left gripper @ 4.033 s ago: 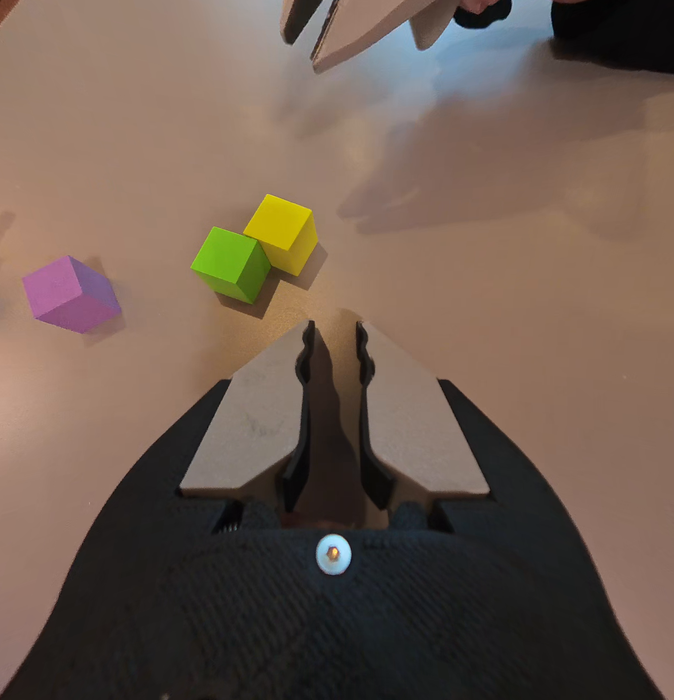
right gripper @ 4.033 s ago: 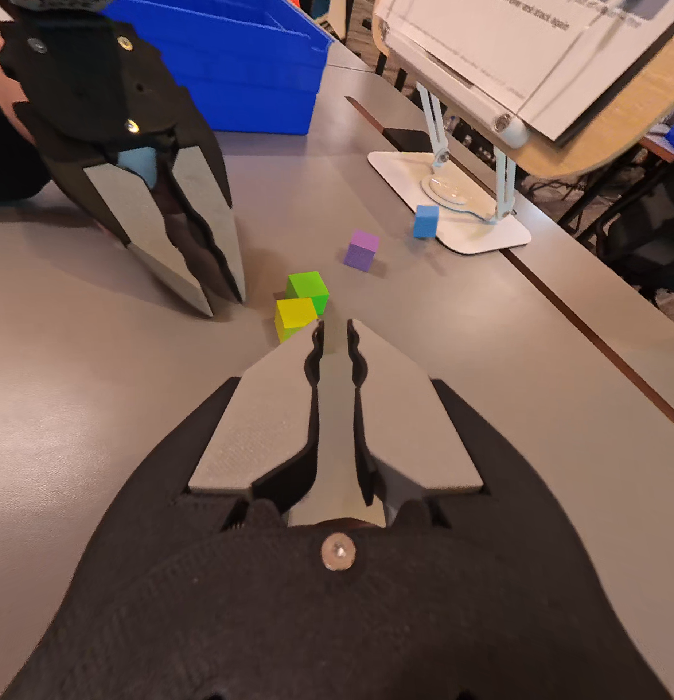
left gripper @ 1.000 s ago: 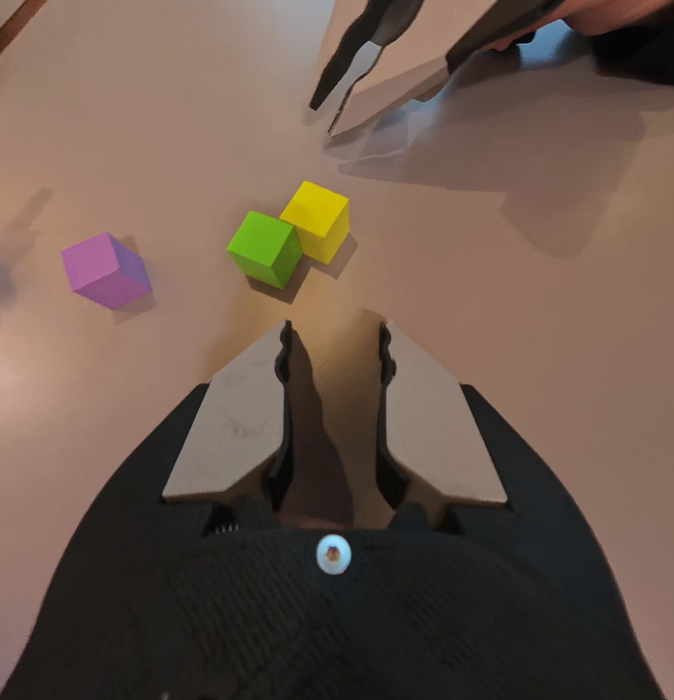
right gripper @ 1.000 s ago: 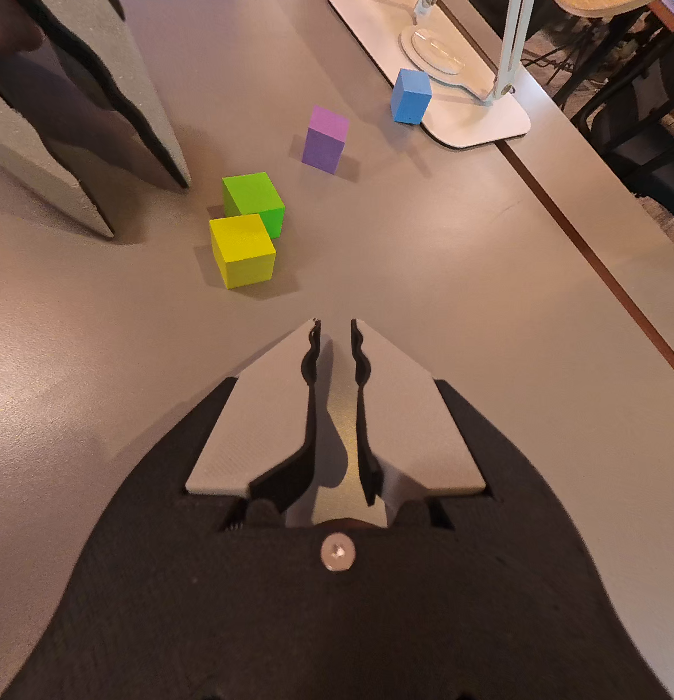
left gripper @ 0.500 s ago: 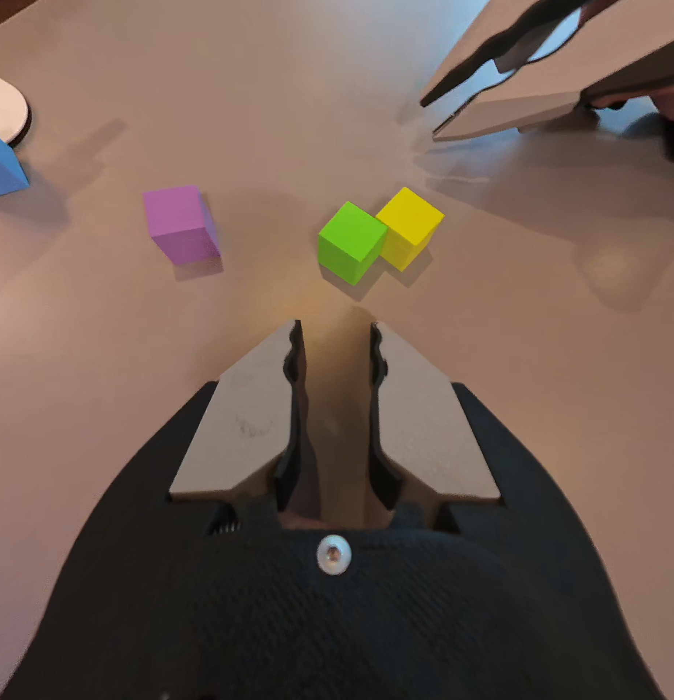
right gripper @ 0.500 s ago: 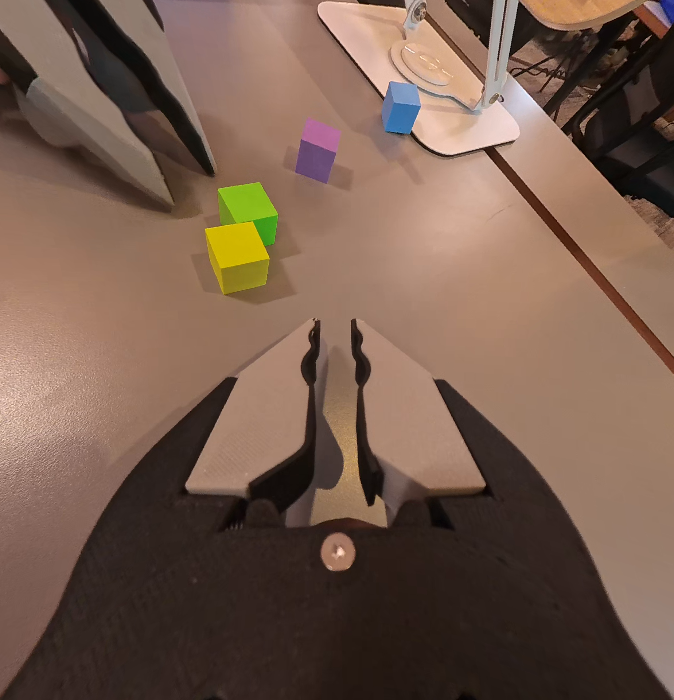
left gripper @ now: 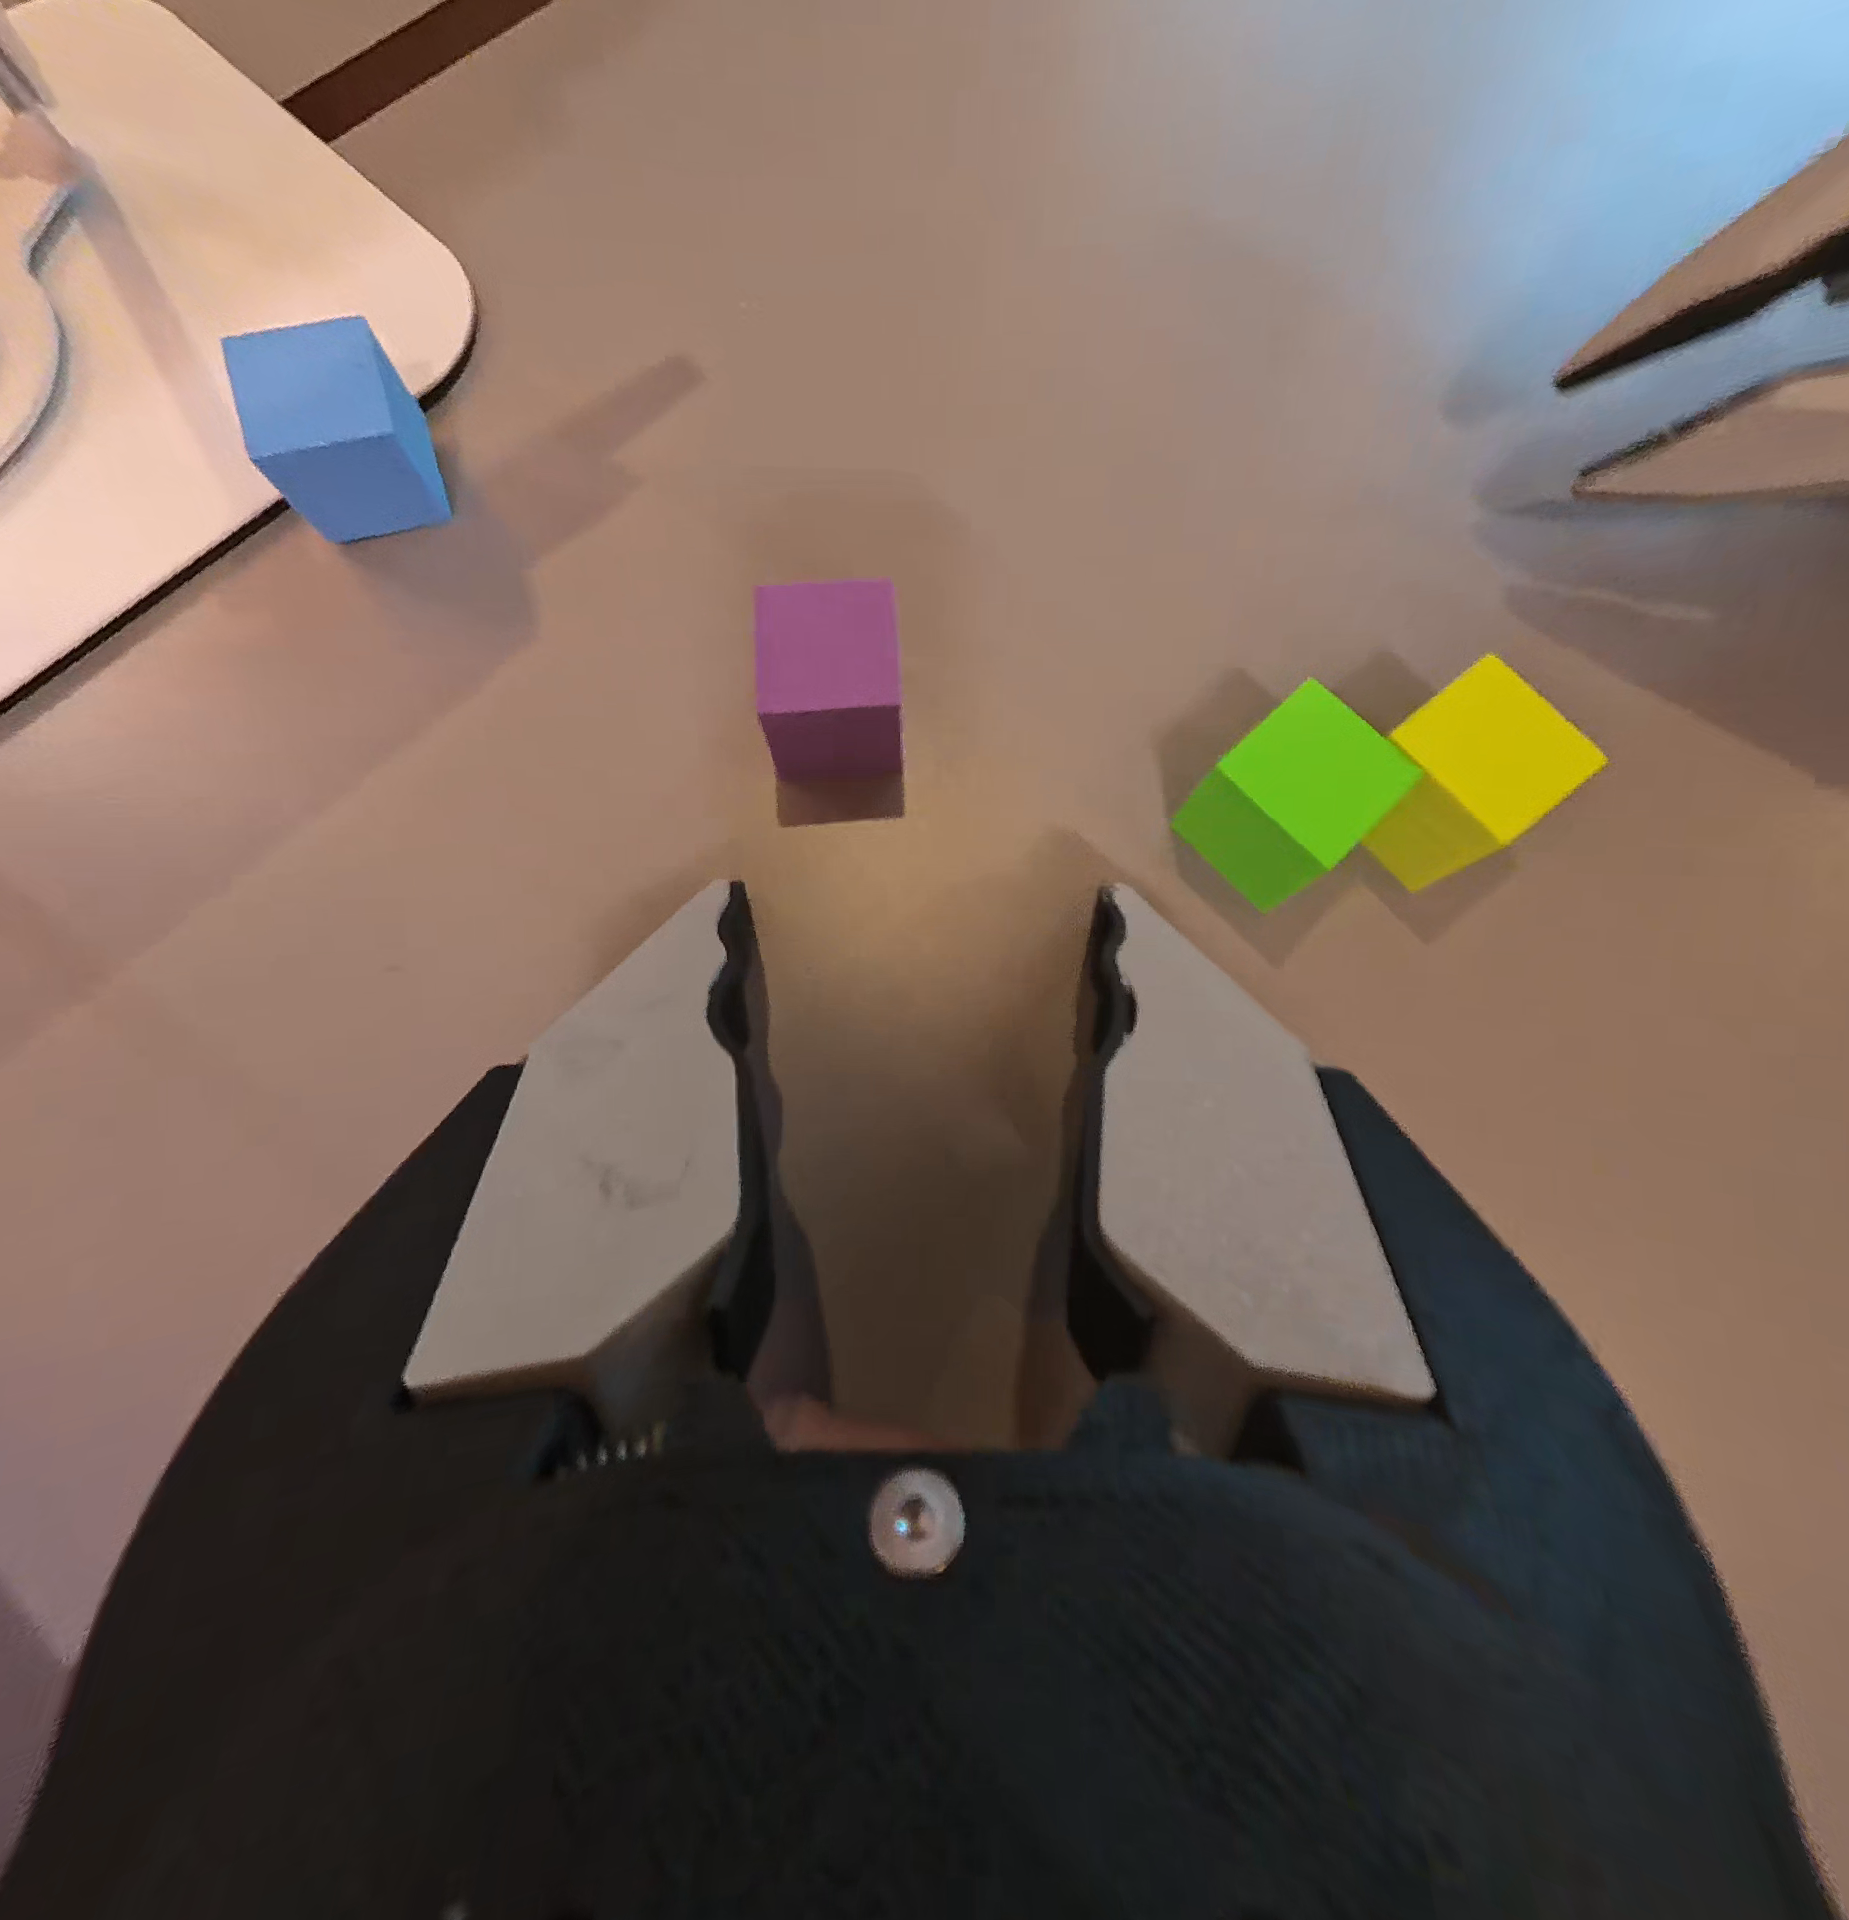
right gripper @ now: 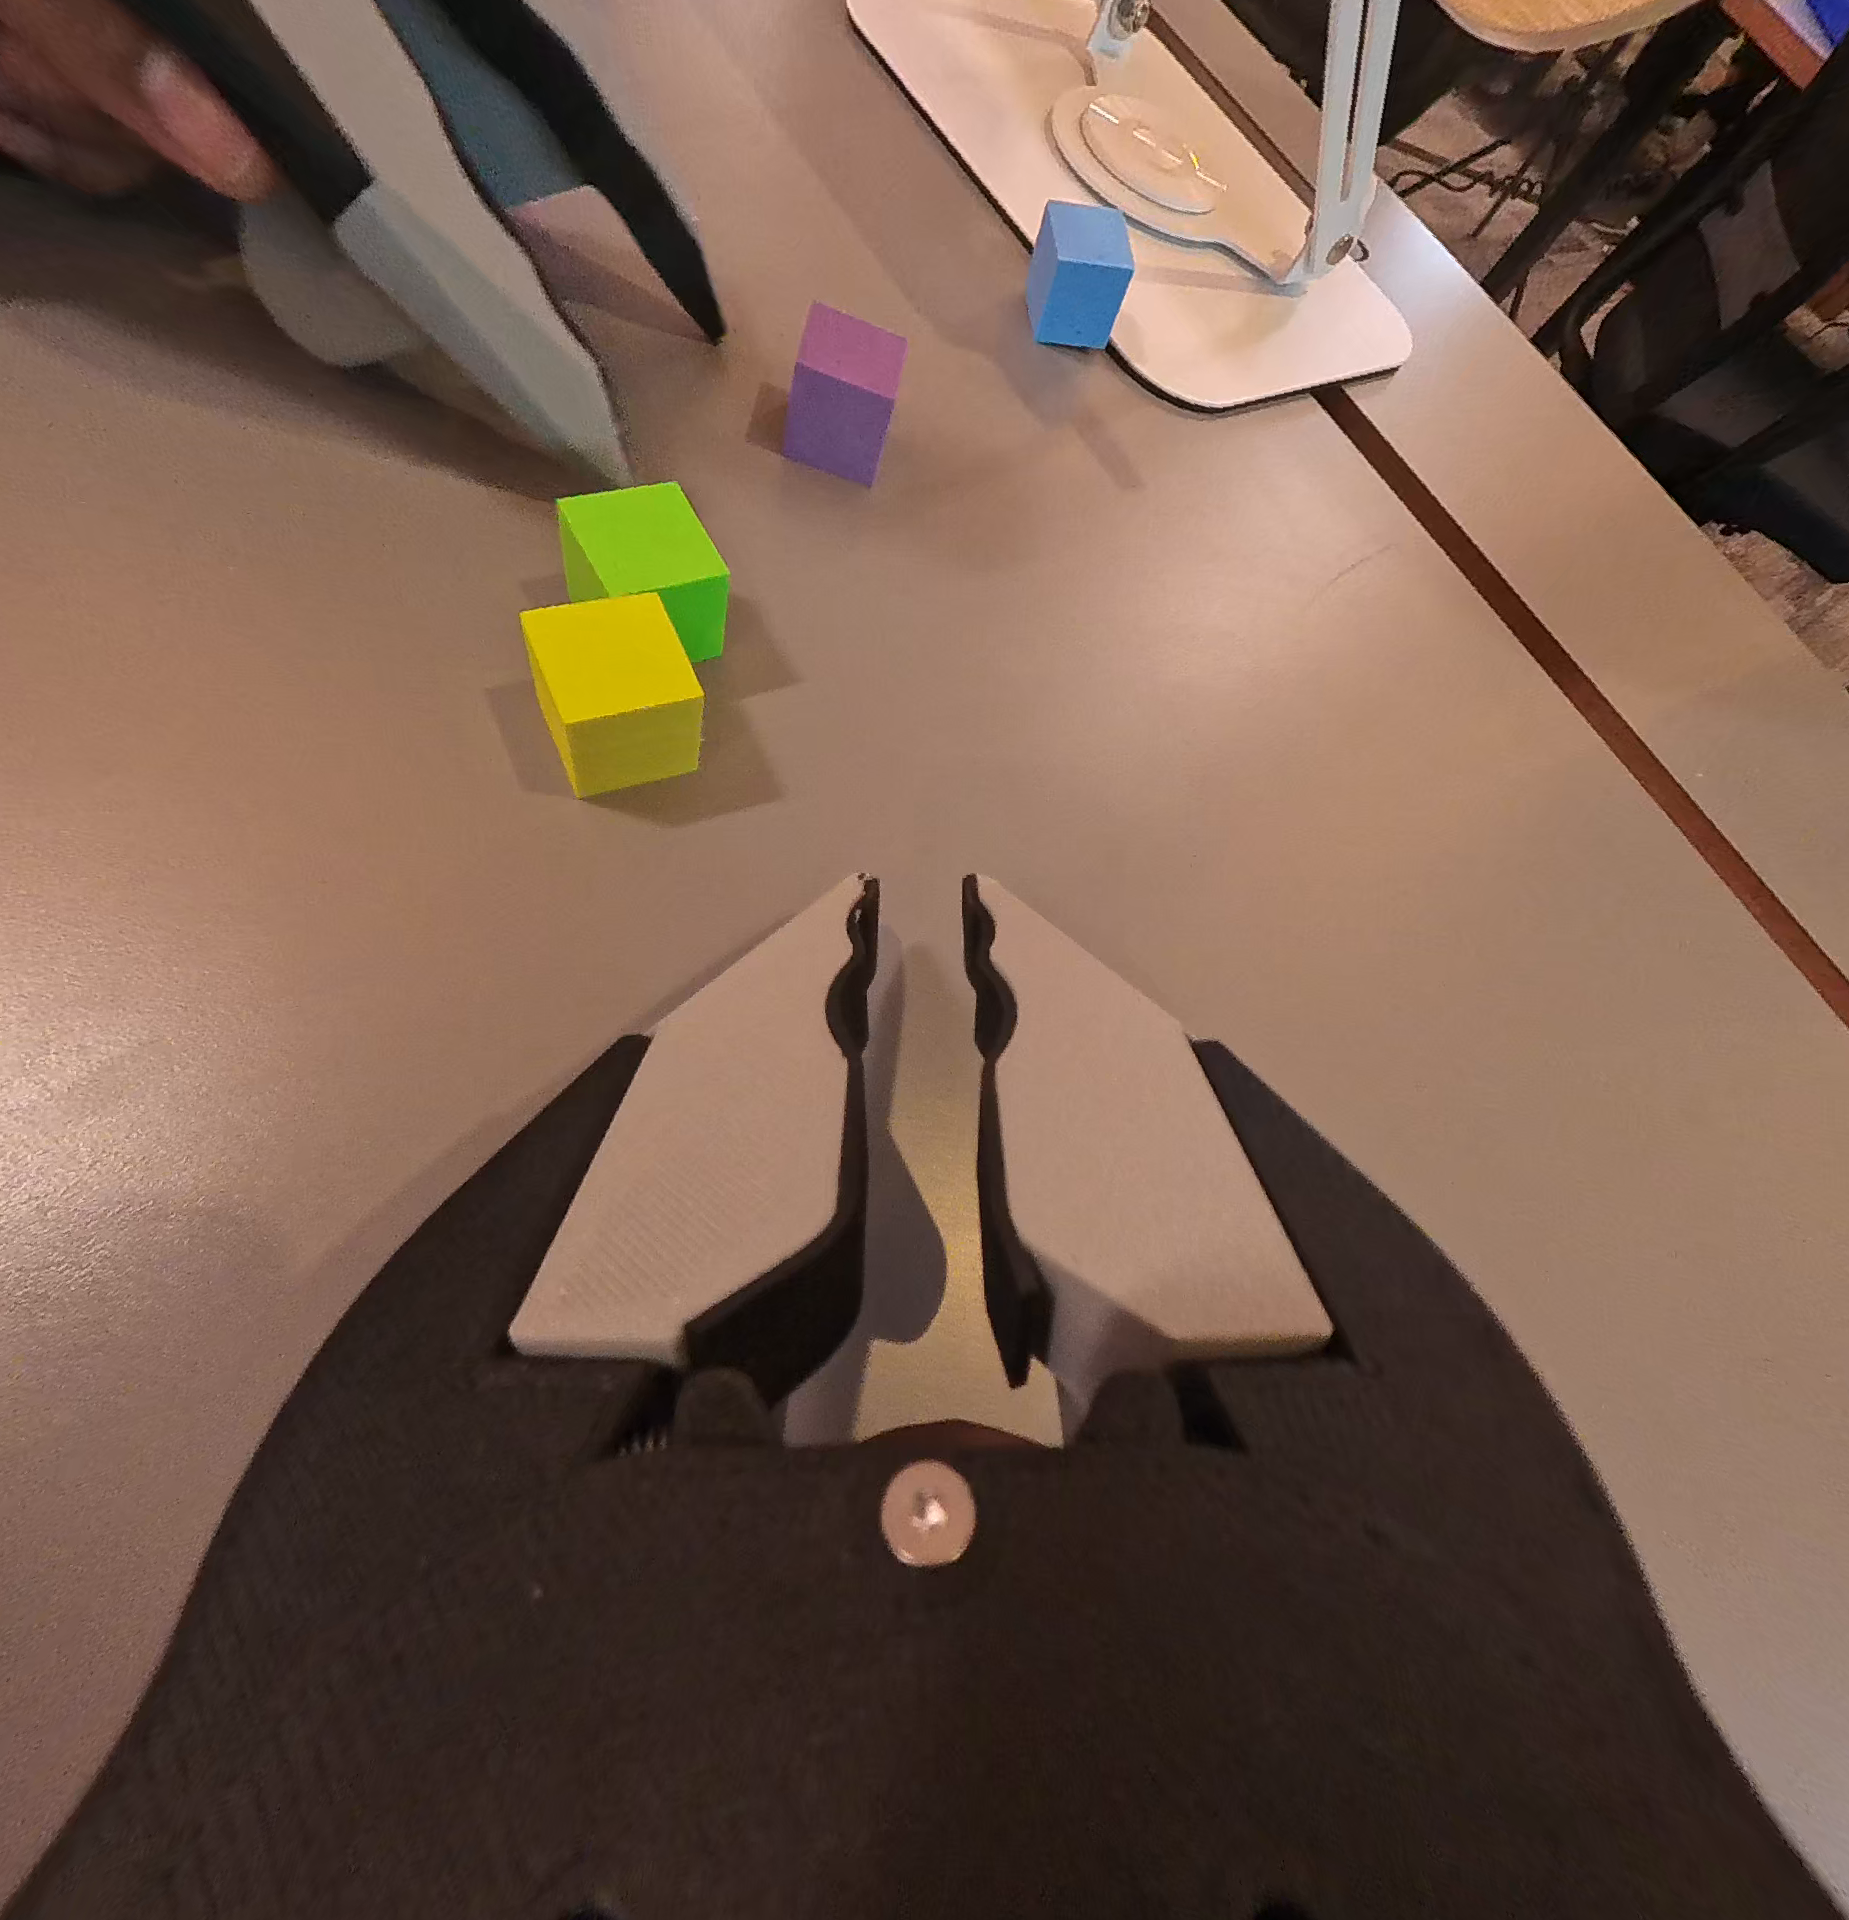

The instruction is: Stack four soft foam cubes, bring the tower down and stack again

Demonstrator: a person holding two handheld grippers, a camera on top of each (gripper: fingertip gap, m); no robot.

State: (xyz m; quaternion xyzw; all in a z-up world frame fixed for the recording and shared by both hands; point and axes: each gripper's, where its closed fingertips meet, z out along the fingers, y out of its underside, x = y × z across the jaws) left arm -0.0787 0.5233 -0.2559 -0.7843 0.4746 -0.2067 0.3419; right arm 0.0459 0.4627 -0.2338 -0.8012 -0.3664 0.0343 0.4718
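Four foam cubes lie apart on the grey table, none stacked. The purple cube [left gripper: 826,675] sits just ahead of my left gripper [left gripper: 920,899], which is open, empty and lined up with it. The green cube [left gripper: 1294,790] and yellow cube [left gripper: 1491,769] touch each other to its right. The blue cube [left gripper: 333,426] leans at the edge of a white stand base. In the right wrist view I see the yellow cube [right gripper: 613,686], green cube [right gripper: 645,561], purple cube [right gripper: 845,395] and blue cube [right gripper: 1081,272]. My right gripper [right gripper: 917,883] is almost shut, with a narrow gap, and empty, short of the yellow cube.
A white stand base [right gripper: 1263,312] with a thin arm stands at the far right of the table; it also shows in the left wrist view [left gripper: 172,260]. A brown seam [right gripper: 1626,748] runs along the table's right side. Dark chairs stand beyond. A hand [right gripper: 120,114] holds the left gripper [right gripper: 665,405].
My left gripper has swung left, from facing the green and yellow cubes to facing the purple one, and its jaws have opened wider. The right gripper has hardly moved.
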